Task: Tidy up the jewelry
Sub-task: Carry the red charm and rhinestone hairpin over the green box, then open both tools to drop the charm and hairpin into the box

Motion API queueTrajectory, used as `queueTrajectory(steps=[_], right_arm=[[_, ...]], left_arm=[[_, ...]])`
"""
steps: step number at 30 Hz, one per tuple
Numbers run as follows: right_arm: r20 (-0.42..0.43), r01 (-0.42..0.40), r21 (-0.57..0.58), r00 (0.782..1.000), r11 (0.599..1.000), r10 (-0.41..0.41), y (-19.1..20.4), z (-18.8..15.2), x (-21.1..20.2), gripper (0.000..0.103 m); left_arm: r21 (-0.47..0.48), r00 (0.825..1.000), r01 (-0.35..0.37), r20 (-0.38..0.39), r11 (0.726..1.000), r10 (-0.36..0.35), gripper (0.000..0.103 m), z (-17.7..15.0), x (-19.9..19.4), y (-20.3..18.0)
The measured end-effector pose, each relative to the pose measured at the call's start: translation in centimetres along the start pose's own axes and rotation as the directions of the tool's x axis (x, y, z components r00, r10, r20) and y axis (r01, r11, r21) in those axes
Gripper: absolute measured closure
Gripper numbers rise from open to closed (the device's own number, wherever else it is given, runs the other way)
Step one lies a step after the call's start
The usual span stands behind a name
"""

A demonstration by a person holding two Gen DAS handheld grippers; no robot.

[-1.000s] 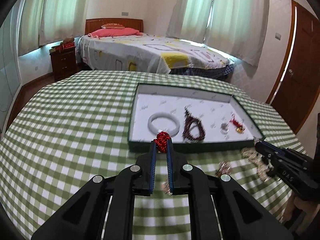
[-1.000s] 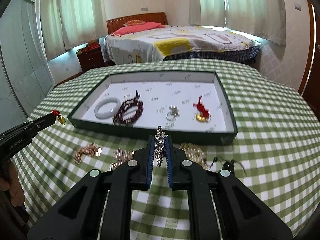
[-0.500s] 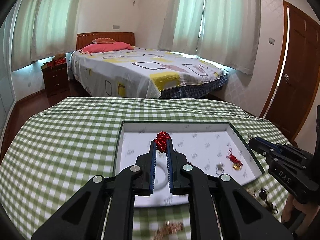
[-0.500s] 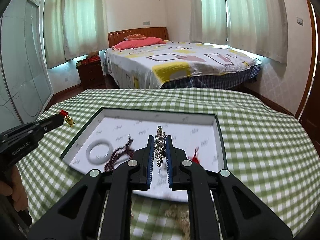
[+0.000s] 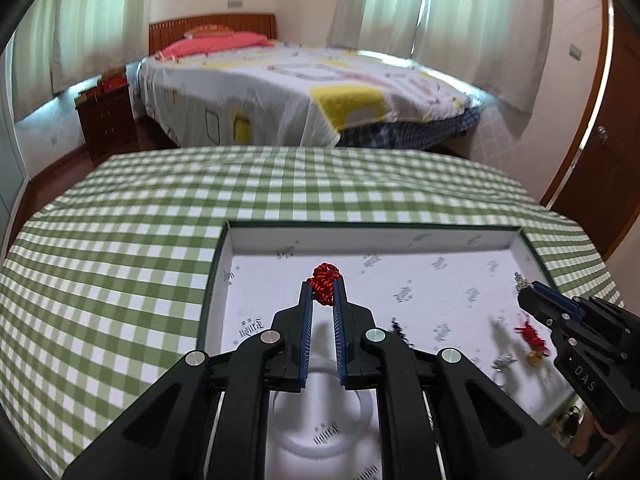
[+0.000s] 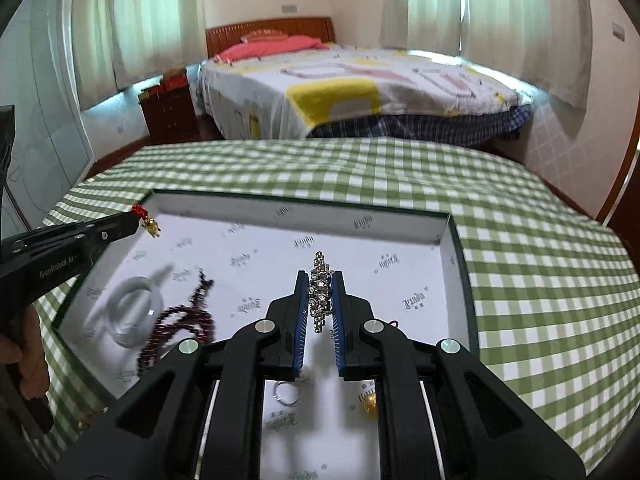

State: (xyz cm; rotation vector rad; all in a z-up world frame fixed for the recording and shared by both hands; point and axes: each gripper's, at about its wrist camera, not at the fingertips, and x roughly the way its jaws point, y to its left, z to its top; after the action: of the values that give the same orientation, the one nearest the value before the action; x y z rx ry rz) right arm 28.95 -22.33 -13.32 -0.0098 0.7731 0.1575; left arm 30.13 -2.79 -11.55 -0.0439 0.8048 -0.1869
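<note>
My left gripper [image 5: 322,292] is shut on a red knotted charm [image 5: 325,280] with a small gold pendant [image 6: 151,227], held above the left part of the green-rimmed white jewelry tray [image 5: 400,230]. My right gripper [image 6: 320,292] is shut on a silver rhinestone piece [image 6: 321,292] above the tray's [image 6: 304,200] middle right. In the tray lie a white bangle [image 6: 132,312], a dark red bead bracelet [image 6: 180,320], a silver ring [image 6: 286,394], and a red charm with a gold bead [image 5: 530,336].
The tray sits on a round table with a green checked cloth [image 5: 120,240]. A few loose pieces lie on the cloth at the near edge [image 5: 568,420]. A bed [image 5: 300,92], a nightstand [image 5: 106,120] and a door [image 5: 608,132] stand beyond.
Both grippers moved forward over the tray with their pieces still held. The loose jewelry on the cloth has dropped out of sight below them.
</note>
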Motion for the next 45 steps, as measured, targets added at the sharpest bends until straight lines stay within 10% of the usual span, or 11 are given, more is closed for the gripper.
queueTrajectory(steps=[17, 21, 23, 26, 45], right_arm=[[-0.141, 0.003, 0.028, 0.99, 1.0, 0.001, -1.2, -0.3, 3.1, 0.09], [-0.129, -0.004, 0.029, 0.992, 1.0, 0.008, -1.2, -0.2, 3.0, 0.076], [-0.115, -0.008, 0.027, 0.993, 1.0, 0.012, -1.2, -0.1, 2.7, 0.075], [-0.09, -0.019, 0.032, 0.996, 0.999, 0.022, -1.2, 0.2, 1.8, 0.075], [0.05, -0.006, 0.056, 0.999, 0.998, 0.004, -2.2, 0.2, -7.3, 0.074]], left_arm=[[-0.015, 0.988, 0.001, -0.154, 1.0, -0.003, 0.09, 0.0, 3.6, 0.0], [-0.009, 0.986, -0.003, -0.166, 1.0, 0.001, 0.09, 0.0, 4.0, -0.1], [-0.017, 0.986, -0.005, -0.167, 1.0, 0.002, 0.075, 0.0, 4.0, 0.0], [-0.034, 0.99, -0.004, -0.142, 0.999, -0.001, 0.058, 0.1, 3.4, 0.3], [-0.019, 0.996, 0.017, 0.086, 1.0, -0.015, 0.048, -0.8, -5.8, -0.2]])
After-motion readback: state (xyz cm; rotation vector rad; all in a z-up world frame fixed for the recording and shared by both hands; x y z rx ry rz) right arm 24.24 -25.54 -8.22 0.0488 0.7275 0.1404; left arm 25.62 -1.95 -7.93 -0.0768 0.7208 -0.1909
